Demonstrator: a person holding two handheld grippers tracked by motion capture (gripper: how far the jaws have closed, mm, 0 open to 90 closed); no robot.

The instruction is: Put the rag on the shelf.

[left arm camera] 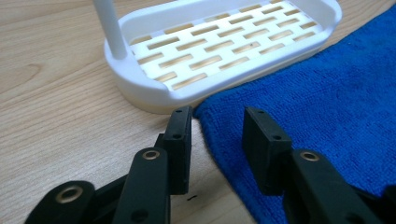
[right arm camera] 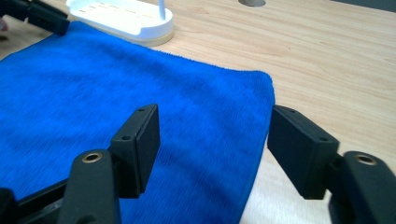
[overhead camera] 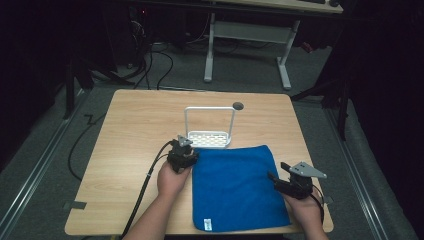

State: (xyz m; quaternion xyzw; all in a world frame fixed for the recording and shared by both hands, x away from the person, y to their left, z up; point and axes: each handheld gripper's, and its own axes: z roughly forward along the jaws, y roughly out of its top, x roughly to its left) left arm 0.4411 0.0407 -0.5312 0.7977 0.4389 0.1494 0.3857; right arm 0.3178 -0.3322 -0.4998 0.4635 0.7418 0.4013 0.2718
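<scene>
A blue cloth (overhead camera: 235,187) lies flat on the wooden table (overhead camera: 130,130), with a white tag near its front edge. A white slotted rack (overhead camera: 210,138) with a tall hoop handle stands just behind the cloth's far left corner. My left gripper (overhead camera: 184,150) is open at that corner; in the left gripper view its jaws straddle the cloth's corner (left arm camera: 210,112) close to the rack (left arm camera: 224,46). My right gripper (overhead camera: 280,177) is open at the cloth's right edge (right arm camera: 261,135), one jaw over the cloth (right arm camera: 93,93) and one over bare wood.
A round grey grommet (overhead camera: 238,105) is set in the table behind the rack. Beyond the table stand a white desk frame (overhead camera: 250,45) and loose cables on the floor. Bare wood spreads to the left and along the back.
</scene>
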